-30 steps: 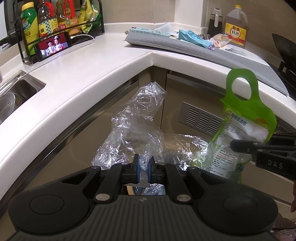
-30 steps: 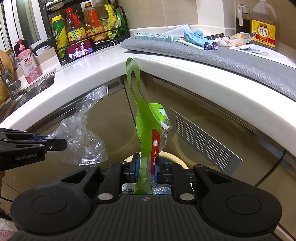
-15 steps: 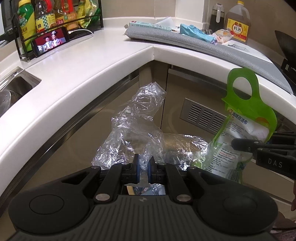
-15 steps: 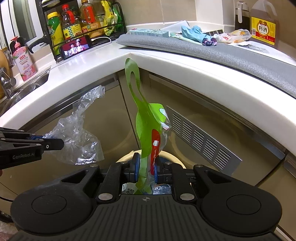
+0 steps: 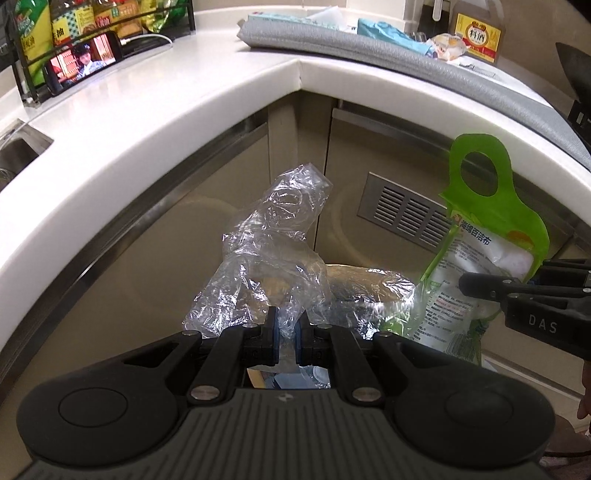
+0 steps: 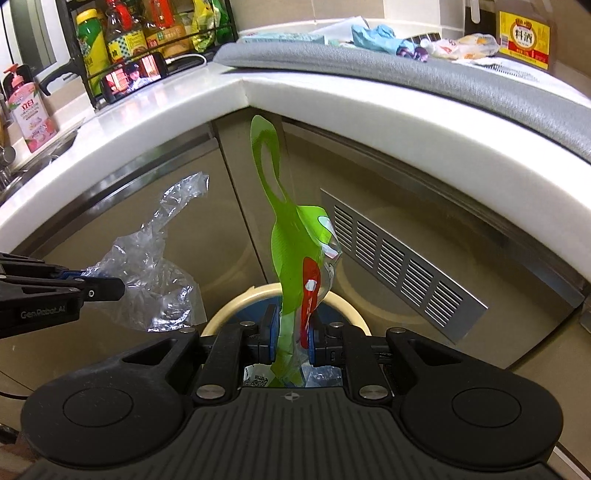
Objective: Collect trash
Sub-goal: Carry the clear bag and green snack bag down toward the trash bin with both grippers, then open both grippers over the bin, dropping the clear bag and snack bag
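My left gripper (image 5: pixel 285 330) points down and its blue-padded fingers (image 5: pixel 271 328) are clenched on a crumpled clear plastic bag (image 5: pixel 275 254). The bag stands up from the fingers in a wrinkled peak, in front of the beige cabinet doors (image 5: pixel 155 266) below the curved white stone surface (image 5: pixel 147 122).

My right gripper (image 6: pixel 291 332) also points down, its fingers (image 6: pixel 269 328) grasping the lower end of a bright green plastic package with a round hanging hole (image 6: pixel 291 254) (it has a red patch and a clear window, with white contents showing in the left wrist view). The package rises upright from the fingers. Directly behind and below them is a round cream-rimmed bin (image 6: pixel 236 306), its opening partly hidden by the gripper; some wrappers lie inside.

The two grippers hang side by side, near each other but apart. Each appears at the edge of the other's view.

Up on the surface lie a grey mat (image 6: pixel 443 81), a blue crumpled glove (image 6: pixel 373 33), a yellow-labelled bottle (image 6: pixel 524 33), a black wire rack of bottles (image 6: pixel 147 29), and a phone showing a video (image 6: pixel 133 77).
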A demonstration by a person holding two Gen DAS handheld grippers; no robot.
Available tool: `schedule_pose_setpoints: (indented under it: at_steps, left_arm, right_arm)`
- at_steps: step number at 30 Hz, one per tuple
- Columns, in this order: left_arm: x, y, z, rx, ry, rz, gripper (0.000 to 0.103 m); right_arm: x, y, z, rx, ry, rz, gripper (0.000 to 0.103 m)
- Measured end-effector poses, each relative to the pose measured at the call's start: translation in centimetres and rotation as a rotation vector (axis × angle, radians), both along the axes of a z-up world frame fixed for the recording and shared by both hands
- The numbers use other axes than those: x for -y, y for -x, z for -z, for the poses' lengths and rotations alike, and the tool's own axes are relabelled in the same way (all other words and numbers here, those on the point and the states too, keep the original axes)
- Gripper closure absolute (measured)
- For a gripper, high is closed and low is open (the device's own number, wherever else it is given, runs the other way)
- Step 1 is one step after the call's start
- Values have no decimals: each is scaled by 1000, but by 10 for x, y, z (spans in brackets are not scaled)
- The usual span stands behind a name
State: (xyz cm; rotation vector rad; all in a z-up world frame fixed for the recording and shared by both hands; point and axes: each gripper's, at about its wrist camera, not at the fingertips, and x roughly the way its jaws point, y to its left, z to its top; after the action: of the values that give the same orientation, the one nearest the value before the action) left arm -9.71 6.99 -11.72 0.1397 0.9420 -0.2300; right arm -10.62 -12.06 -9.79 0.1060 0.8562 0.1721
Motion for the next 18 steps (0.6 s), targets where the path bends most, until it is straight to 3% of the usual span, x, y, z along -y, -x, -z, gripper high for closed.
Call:
schedule_pose_setpoints:
  at_steps: [18]
  left_arm:
    - [9, -24, 27, -97, -11, 17, 95]
  right_arm:
    - [-3, -25, 33, -86, 30, 7, 87]
